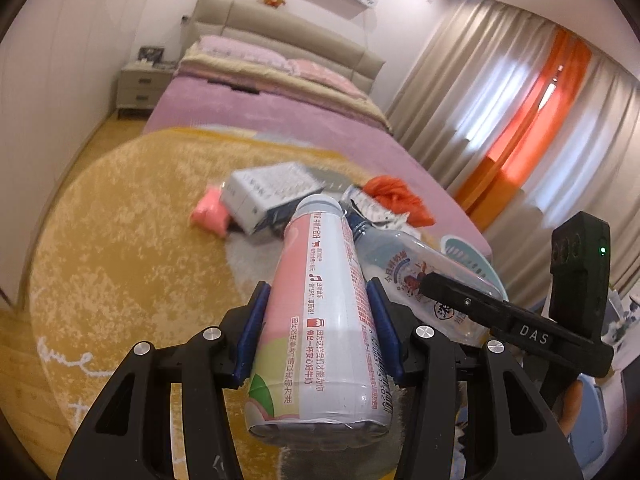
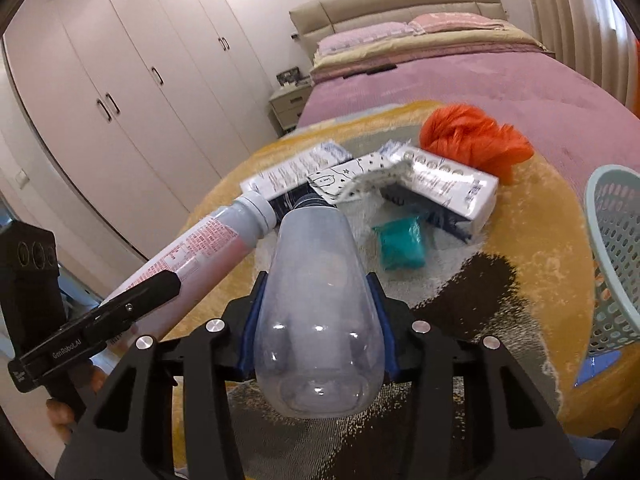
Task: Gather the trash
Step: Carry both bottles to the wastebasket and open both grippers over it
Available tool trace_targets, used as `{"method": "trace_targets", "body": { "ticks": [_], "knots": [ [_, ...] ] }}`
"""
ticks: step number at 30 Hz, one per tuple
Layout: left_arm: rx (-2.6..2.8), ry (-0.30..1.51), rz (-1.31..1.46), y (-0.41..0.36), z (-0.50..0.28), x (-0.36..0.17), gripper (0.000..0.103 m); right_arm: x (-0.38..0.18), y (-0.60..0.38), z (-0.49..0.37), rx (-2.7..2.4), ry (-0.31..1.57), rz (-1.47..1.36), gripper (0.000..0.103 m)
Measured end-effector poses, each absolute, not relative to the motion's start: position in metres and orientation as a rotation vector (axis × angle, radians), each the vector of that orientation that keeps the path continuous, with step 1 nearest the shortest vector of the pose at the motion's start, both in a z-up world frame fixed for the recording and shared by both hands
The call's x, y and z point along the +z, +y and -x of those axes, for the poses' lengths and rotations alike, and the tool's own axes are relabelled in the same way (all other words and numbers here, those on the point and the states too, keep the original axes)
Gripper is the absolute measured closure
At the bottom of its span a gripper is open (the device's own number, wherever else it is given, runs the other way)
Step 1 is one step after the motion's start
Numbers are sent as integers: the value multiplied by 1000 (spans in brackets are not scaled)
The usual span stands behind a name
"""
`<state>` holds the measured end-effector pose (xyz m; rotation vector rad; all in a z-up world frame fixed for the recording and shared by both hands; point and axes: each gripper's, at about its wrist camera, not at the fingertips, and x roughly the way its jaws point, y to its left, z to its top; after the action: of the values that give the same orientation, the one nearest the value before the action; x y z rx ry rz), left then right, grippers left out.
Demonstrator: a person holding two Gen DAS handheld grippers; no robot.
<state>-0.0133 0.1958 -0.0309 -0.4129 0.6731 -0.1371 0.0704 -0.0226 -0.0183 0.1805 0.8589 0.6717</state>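
Pink-labelled bottle point(image 1: 320, 312) in left tongs point(image 1: 318, 332); clear bottle point(image 2: 316, 316) in right tongs point(image 2: 318, 328).

The left gripper point(image 1: 318, 320) was clamped on a pink-and-white bottle point(image 1: 316, 300), its blue pads pressing the sides while the bottle pointed forward along the fingers. The right gripper point(image 2: 316, 312) was likewise closed around a clear bottle point(image 2: 316, 304), neck pointing away. The two were held close side by side, each visible in the other's camera (the left one's black finger point(image 2: 120, 304) lay against its bottle). Both were raised above the rug.
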Motion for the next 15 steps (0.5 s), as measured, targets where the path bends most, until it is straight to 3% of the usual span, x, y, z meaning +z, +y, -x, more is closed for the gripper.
{"method": "trace_targets", "body": {
  "ticks": [15],
  "knots": [
    [-266, 601, 352, 140, -21, 6, 55, 34, -100, -68, 488, 655, -252, 59]
  ]
}}
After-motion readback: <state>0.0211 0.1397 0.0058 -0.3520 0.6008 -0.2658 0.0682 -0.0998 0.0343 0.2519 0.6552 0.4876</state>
